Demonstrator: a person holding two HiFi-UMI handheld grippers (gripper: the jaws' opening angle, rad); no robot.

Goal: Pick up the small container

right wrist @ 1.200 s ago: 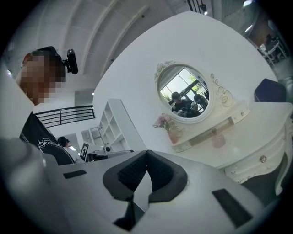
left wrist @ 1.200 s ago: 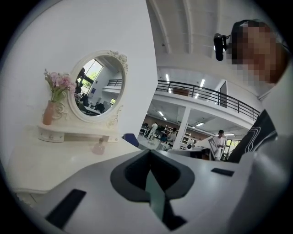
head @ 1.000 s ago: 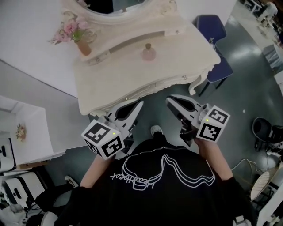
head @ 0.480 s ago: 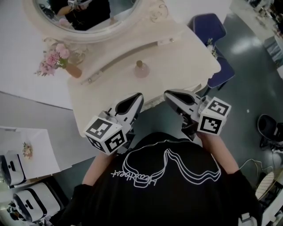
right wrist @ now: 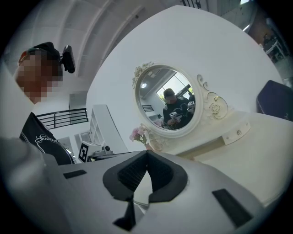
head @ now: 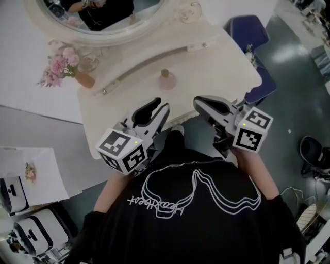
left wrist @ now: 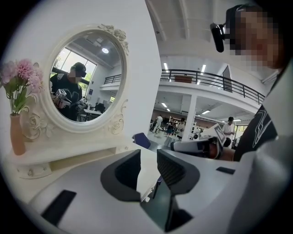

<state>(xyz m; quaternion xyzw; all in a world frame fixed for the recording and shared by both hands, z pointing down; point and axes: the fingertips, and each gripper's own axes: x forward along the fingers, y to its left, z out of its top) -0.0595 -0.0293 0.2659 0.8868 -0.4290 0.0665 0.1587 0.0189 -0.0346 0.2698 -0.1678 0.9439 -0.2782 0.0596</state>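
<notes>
The small container [head: 166,80], a pinkish bottle with a brown cap, stands near the middle of the cream dressing table [head: 216,62] in the head view. My left gripper [head: 154,107] hovers over the table's front edge, a little short of the bottle. Its jaws are opening, with a narrow gap and nothing between them [left wrist: 148,155]. To the right, my right gripper [head: 200,101] is level with it and shut with nothing in it, its tips touching [right wrist: 147,153]. Neither gripper view shows the bottle.
A vase [head: 85,80] of pink flowers stands at the table's back left beside an oval mirror [head: 98,15]. A blue chair [head: 252,36] stands to the right of the table. White shelves and boxes sit on the floor at lower left.
The left jaws, shut before, have parted slightly. The head view has shifted so that the mirror shows and the table lies closer under both grippers. The bottle has not moved on the table.
</notes>
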